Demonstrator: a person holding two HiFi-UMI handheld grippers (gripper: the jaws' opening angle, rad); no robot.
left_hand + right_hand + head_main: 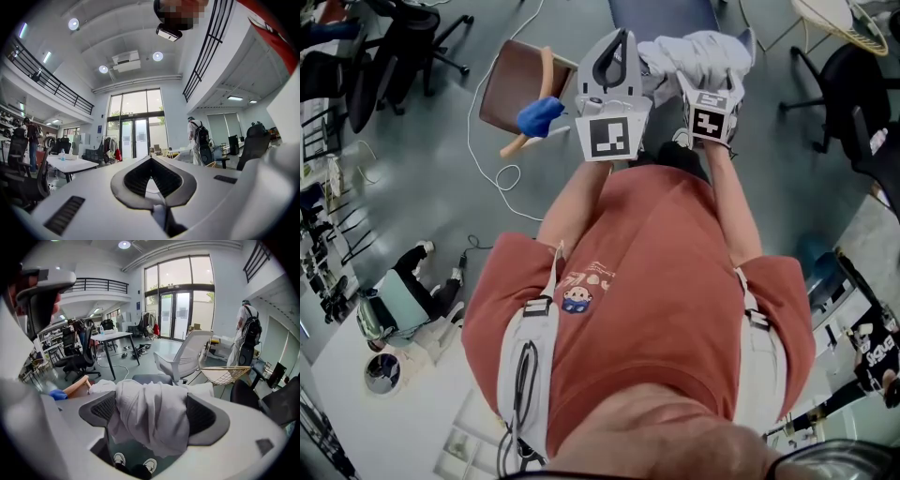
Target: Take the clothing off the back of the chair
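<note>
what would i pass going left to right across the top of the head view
black office chair → brown chair → left gripper → white clothing → dark chair at the far right

Daylight comes through the tall glass doors (135,124) at 12 o'clock in both gripper views, and round ceiling lamps (157,56) add to it. The hall is bright, with soft shadows. Fisheye bending and dark corners frame each view. The white clothing (150,413) is sharp.
</note>
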